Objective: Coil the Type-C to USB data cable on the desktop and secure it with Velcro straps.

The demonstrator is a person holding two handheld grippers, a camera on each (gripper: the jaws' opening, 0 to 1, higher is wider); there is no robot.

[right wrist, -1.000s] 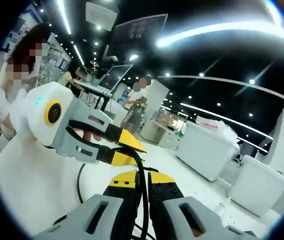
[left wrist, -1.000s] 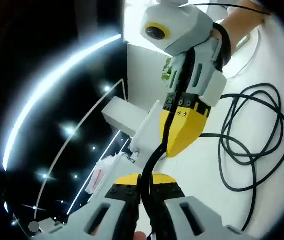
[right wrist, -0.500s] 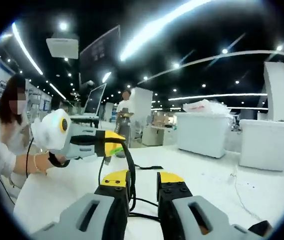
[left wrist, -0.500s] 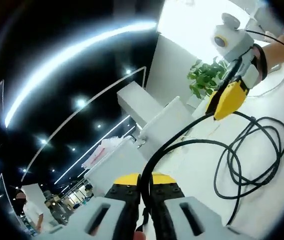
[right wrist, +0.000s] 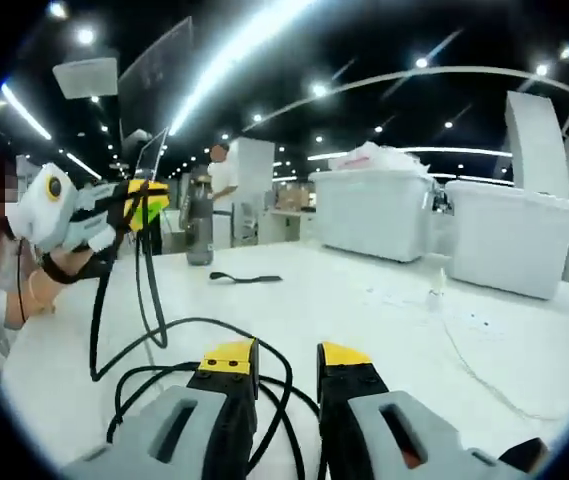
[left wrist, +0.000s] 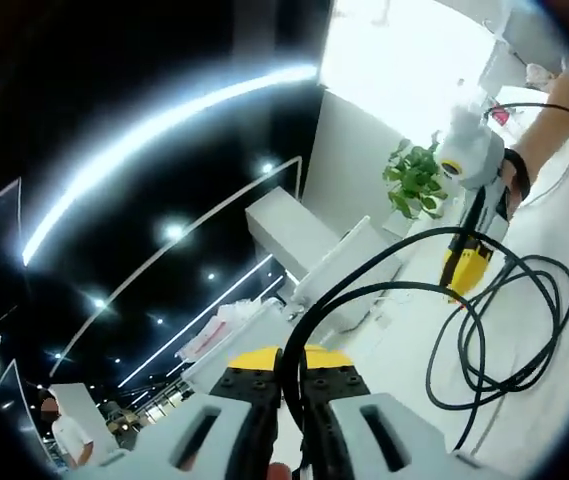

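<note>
In the left gripper view, the left gripper (left wrist: 289, 372) has its jaws pinched tight on the black cable (left wrist: 484, 330), which rises out from between the yellow tips and arcs away to the right. Further along, the cable falls into several loose, uneven loops lying on the white desktop (left wrist: 564, 420). The right gripper (left wrist: 467, 275) hangs over those loops, yellow tips pointing down; from here I can't make out whether it has hold of anything. My read is that the coiling is only partly done: loops exist but they are slack and not gathered, and nothing binds them. The cable's plugs aren't visible to me, and the lower run of the loops slips out past the edge of the view.

In the right gripper view, the right gripper (right wrist: 286, 362) stands with its jaws apart, a clear gap between the yellow tips and nothing in it. The cable (right wrist: 154, 340) sprawls on the desktop (right wrist: 384, 330) just ahead, and strands climb to the left gripper (right wrist: 142, 200), held up by a hand at the left. A dark strip (right wrist: 244, 277) lies flat on the desktop well beyond the cable, near a dark bottle (right wrist: 199, 222); I'd guess it is the Velcro strap, untouched, though it is too small to be sure
</note>
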